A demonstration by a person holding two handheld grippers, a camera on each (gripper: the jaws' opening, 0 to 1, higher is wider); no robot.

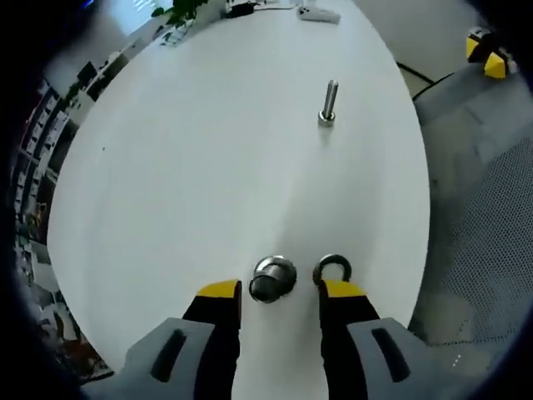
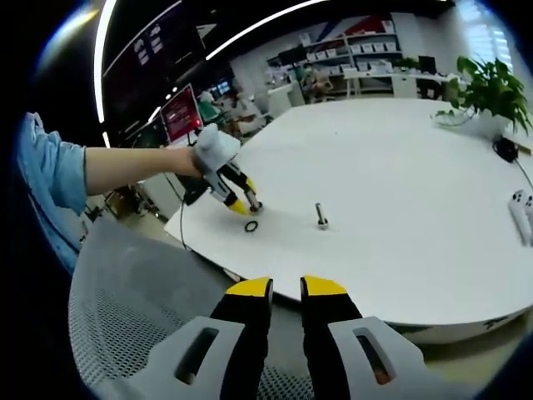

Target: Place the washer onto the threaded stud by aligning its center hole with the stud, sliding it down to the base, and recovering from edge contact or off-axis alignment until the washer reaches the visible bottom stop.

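1. The left gripper (image 1: 279, 293) hangs low over the near edge of the white table (image 1: 208, 167) with its jaws apart and nothing gripped; a rounded metal piece (image 1: 273, 278) sits between the tips.
2. The washer (image 1: 332, 268) lies flat on the table, touching or just beside the tip of that gripper's right-hand jaw, outside the gap.
3. The threaded stud (image 1: 328, 103) stands upright well beyond the washer, toward the table's middle.
4. The right gripper (image 2: 286, 288) is held off the table edge, jaws narrow and empty, far from the washer (image 2: 251, 226); the left is nearer.
5. Whether the metal piece is a nut or a bolt head is hard to tell.
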